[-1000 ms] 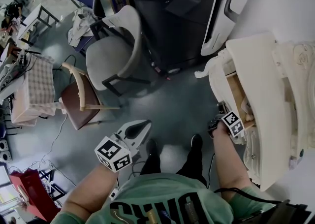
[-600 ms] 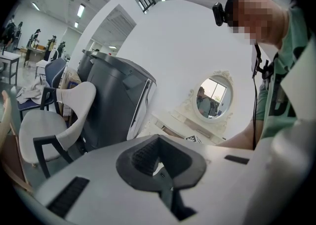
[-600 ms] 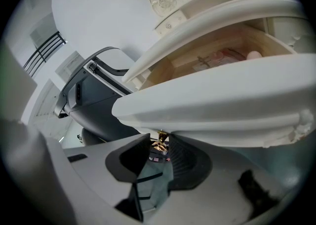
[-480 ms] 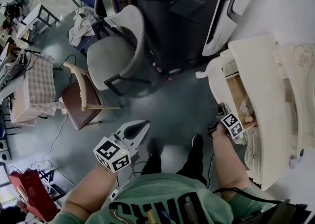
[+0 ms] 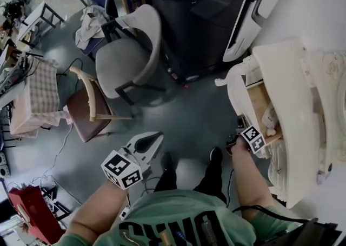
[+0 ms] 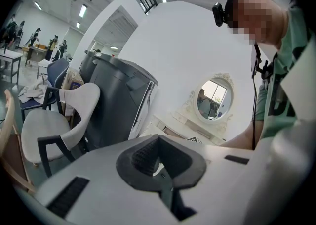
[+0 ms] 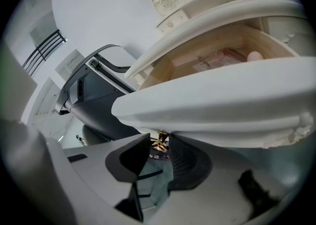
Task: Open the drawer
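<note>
The white dressing table (image 5: pixel 289 115) has its drawer (image 5: pixel 258 105) pulled partly out, so the wooden inside and some small items show. In the right gripper view the curved white drawer front (image 7: pixel 217 112) fills the middle. Under it, a gold handle (image 7: pixel 159 143) sits between the jaws of my right gripper (image 7: pixel 159 152), which is shut on it. The same right gripper (image 5: pixel 241 127) sits against the drawer front in the head view. My left gripper (image 5: pixel 157 138) hangs in the air over the floor, well left of the table. That left gripper (image 6: pixel 159 162) is shut on nothing.
A dark grey machine (image 5: pixel 205 18) stands just beyond the table. A grey chair (image 5: pixel 127 50) and a brown-seated chair (image 5: pixel 89 112) stand to the left. The person's shoes (image 5: pixel 215 155) are on the floor close to the drawer. An oval mirror (image 6: pixel 213 99) tops the table.
The drawer has slid further out of the table, showing more of its wooden inside. My right gripper moved with it, still on the handle. The left gripper drifted slightly.
</note>
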